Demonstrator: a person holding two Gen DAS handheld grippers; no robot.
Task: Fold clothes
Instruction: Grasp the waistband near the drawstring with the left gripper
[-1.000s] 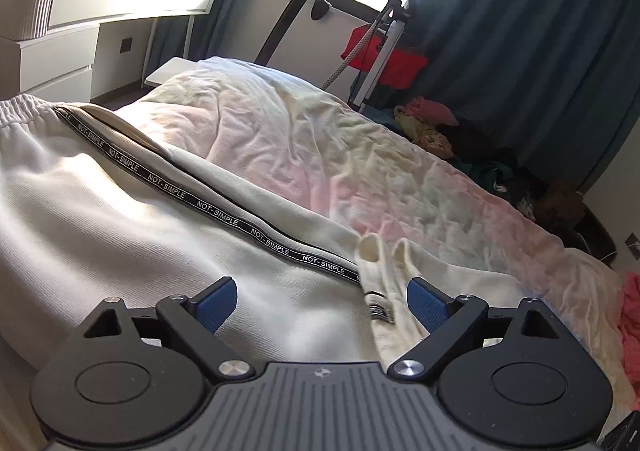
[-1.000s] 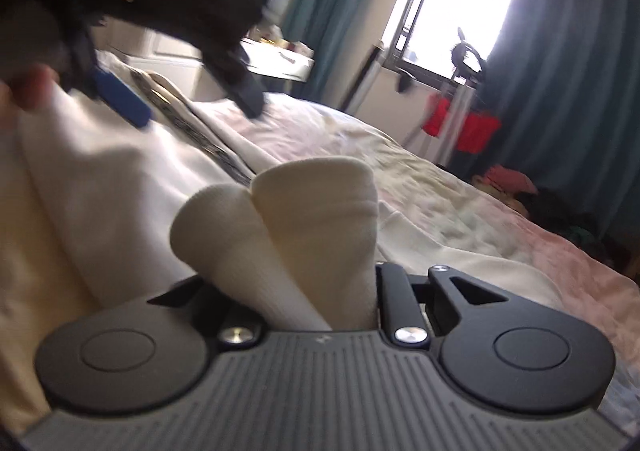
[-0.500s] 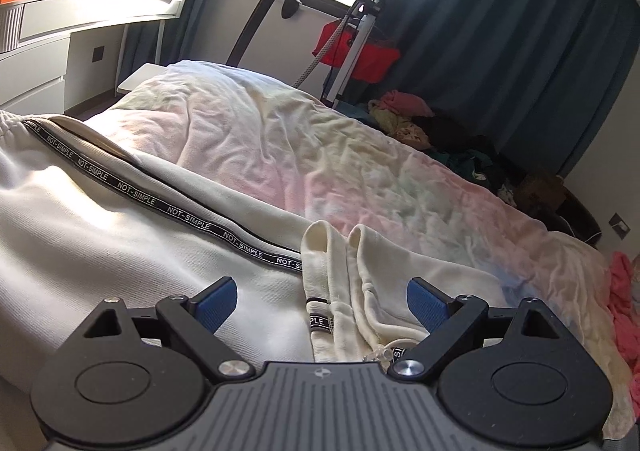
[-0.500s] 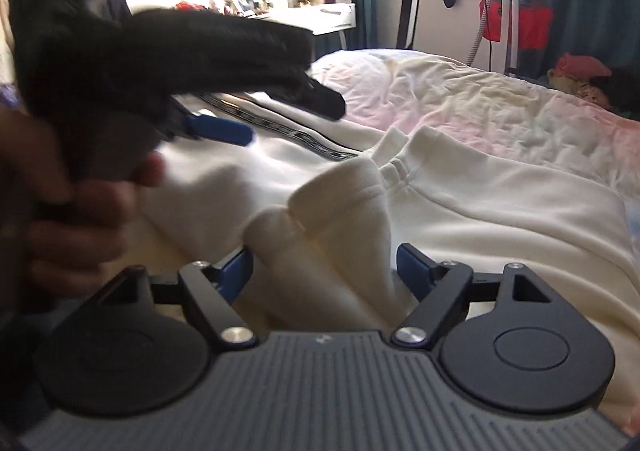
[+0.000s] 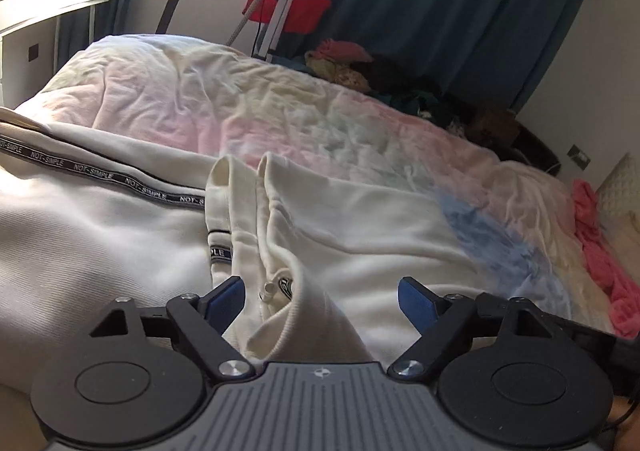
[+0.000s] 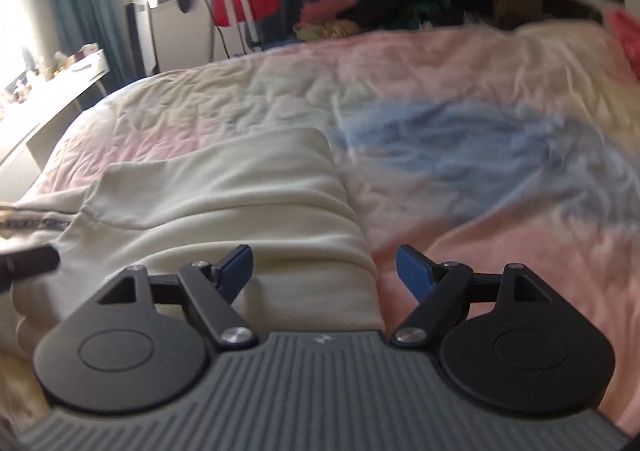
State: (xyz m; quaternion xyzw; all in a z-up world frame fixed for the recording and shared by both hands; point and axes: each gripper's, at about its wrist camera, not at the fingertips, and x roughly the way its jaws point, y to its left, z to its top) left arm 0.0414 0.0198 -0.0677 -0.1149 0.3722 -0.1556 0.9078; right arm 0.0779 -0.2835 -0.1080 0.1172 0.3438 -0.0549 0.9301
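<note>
Released a moment ago, our right gripper (image 6: 324, 271) is hanging spread above the cream sweatpants (image 6: 224, 203), while our left gripper (image 5: 322, 301) is gaping over their cuffs (image 5: 240, 203); beyond, the garment is lying across the pastel bedspread (image 5: 280, 103), centre frame.

Spread-jawed right tool (image 6: 325, 271) above cream garment (image 6: 224, 203) on bedspread (image 6: 460, 123)
</note>
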